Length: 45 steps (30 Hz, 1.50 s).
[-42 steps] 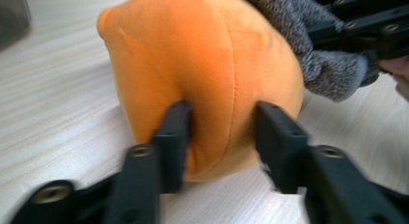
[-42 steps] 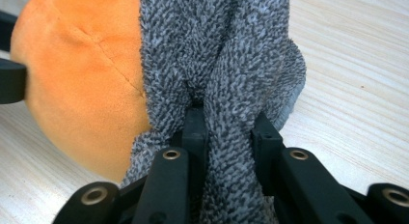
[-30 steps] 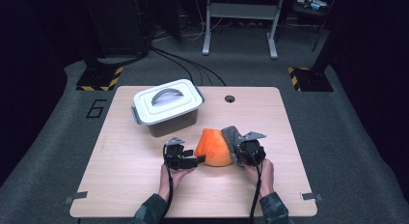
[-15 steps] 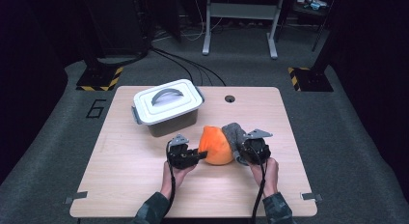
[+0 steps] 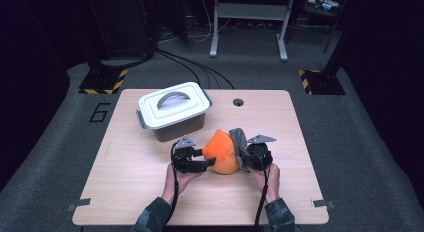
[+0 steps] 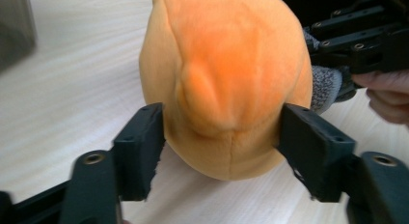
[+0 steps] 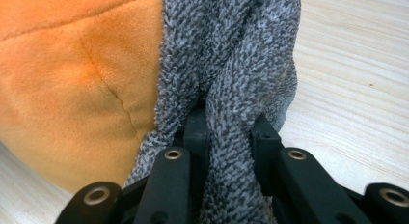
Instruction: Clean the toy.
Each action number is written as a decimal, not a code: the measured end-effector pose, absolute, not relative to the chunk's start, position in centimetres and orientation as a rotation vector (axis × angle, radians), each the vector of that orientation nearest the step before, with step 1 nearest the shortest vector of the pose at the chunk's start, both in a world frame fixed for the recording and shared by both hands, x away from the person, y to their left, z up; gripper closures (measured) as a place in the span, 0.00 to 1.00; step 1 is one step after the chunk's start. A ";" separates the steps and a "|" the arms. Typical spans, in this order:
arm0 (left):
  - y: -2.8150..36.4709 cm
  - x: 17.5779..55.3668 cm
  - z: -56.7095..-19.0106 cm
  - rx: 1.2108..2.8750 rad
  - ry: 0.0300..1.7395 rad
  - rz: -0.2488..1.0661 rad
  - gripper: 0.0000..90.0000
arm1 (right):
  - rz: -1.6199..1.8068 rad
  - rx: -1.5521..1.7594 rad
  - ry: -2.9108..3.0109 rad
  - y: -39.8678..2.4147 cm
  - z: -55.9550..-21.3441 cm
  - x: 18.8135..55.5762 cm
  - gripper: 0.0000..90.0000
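Note:
An orange plush toy [image 5: 222, 152] sits on the wooden table [image 5: 300, 192], with a grey knitted cloth [image 5: 239, 139] draped over its right side. My left gripper [image 5: 210, 162] comes in from the left. In the left gripper view its jaws [image 6: 222, 137] have just been opening and stand wide apart, with the pads pressed against both flanks of the plush [image 6: 226, 79]. My right gripper [image 5: 245, 159] is at the toy's right. In the right gripper view it [image 7: 226, 122] is shut on a bunched fold of the grey cloth [image 7: 231, 64], beside the orange plush [image 7: 72, 64].
A white lidded box [image 5: 172, 109] with a grey handle stands behind and left of the toy. A round cable hole [image 5: 238, 102] sits near the table's far edge. Bare wood surrounds both hands, and dark floor lies beyond the table.

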State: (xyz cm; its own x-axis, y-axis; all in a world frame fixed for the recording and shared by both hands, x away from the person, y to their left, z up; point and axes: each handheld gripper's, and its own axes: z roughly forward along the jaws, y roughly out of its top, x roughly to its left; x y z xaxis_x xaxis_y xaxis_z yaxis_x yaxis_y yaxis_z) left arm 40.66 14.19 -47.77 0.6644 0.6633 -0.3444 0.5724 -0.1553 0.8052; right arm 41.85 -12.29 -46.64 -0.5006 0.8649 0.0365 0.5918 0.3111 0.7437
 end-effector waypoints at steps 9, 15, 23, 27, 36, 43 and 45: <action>13.4 40.3 -49.5 1.750 0.973 0.065 0.59 | 1.027 1.297 2.210 -12.7 -46.9 41.4 0.83; 14.2 40.4 -47.2 1.830 0.905 0.143 0.73 | 1.039 1.286 2.231 -13.1 -46.2 41.1 0.83; 13.7 41.1 -44.3 2.075 0.774 0.186 0.73 | 1.140 1.284 2.172 -14.2 -43.3 40.9 0.82; 12.5 41.1 -44.3 2.104 0.740 0.204 0.73 | 1.199 1.206 2.179 -13.2 -40.6 40.3 0.82; 11.9 40.6 -45.1 2.089 0.723 0.199 0.73 | 1.079 1.146 2.329 -11.2 -41.5 42.1 0.82; 12.3 40.1 -45.8 2.000 0.793 0.263 0.52 | 1.027 1.269 2.296 -12.8 -43.9 43.0 0.82; 12.3 39.2 -46.7 1.940 0.838 0.314 0.42 | 1.036 1.271 2.285 -12.8 -44.4 43.0 0.82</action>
State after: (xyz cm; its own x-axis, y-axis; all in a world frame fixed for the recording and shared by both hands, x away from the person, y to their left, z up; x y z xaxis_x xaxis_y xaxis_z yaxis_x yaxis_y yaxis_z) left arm 39.19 12.29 -46.70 0.7304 0.6713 -0.1259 0.4231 -0.2999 0.8550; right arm 42.99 -12.78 -44.42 -0.5486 0.8338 0.0615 0.5956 0.3381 0.7287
